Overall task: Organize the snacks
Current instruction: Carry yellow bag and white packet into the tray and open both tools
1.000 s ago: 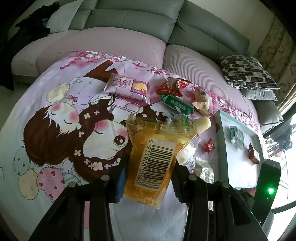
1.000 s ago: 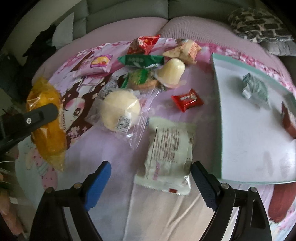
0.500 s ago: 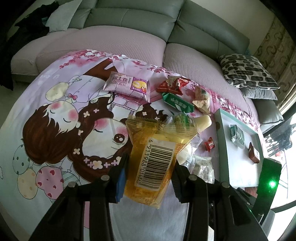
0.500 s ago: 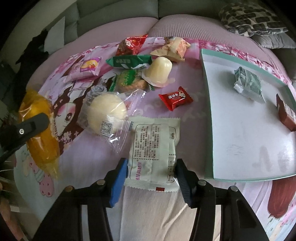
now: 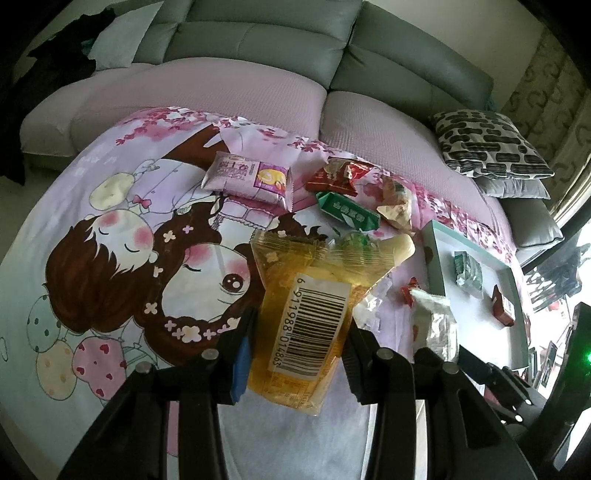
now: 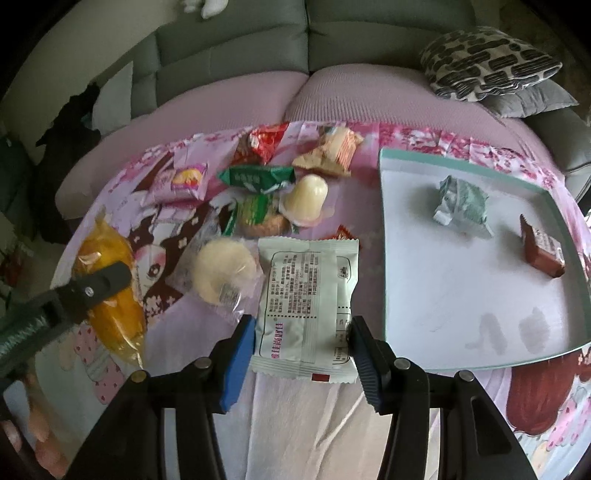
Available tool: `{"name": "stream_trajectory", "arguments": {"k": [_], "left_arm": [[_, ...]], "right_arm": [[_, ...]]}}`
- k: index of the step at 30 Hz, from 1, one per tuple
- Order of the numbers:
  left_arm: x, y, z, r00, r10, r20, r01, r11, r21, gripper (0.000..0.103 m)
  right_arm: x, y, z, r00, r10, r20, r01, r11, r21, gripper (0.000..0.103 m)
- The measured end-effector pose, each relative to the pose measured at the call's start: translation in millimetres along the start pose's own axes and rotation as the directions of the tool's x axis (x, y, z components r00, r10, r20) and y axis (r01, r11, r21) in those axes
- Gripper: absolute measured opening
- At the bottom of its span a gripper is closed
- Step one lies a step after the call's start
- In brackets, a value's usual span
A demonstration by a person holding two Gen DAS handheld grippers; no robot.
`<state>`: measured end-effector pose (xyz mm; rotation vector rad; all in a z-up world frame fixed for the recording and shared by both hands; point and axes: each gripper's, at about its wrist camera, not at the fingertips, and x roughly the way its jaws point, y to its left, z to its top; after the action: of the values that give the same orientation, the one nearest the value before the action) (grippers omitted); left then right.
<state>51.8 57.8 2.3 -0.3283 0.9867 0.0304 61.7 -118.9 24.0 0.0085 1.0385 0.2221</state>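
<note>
**White packet picked up**

Since the earlier frame, the white packet (image 6: 308, 306) has been clamped by the right gripper (image 6: 301, 341) and lifted, low in the frame. The tray (image 6: 476, 365) lies at right. The yellow bag (image 5: 303, 314) is clamped by the left gripper (image 5: 297, 349), at bottom centre.

sofa (image 5: 258, 48): grey leather back curving around, mauve seat pads sitting in front of it
cushions (image 5: 491, 147): black-and-white patterned one lying on a plain grey one
sheet (image 5: 110, 229): pink cartoon print spreading over the seat
window (image 5: 576, 251): daylight coming in at the right
wall (image 5: 443, 22): pale, showing behind the sofa
</note>
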Motion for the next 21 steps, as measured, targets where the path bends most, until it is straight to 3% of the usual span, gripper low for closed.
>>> {"name": "stream_trajectory", "arguments": {"k": [11, 21], "left_arm": [[6.3, -31.1, 13.7, 1.0, -0.011, -0.021, 0.012, 0.998, 0.067, 0.044], [6.2, -101.4, 35.3, 0.997, -0.078, -0.01, 0.078, 0.972, 0.221, 0.044]], "right_arm": [[-13.1, -17.5, 23.7, 0.999, -0.03, 0.026, 0.028, 0.997, 0.067, 0.055], [-30.0, -64.0, 55.2, 0.989, -0.115, 0.092, 0.095, 0.975, 0.202, 0.055]]}}
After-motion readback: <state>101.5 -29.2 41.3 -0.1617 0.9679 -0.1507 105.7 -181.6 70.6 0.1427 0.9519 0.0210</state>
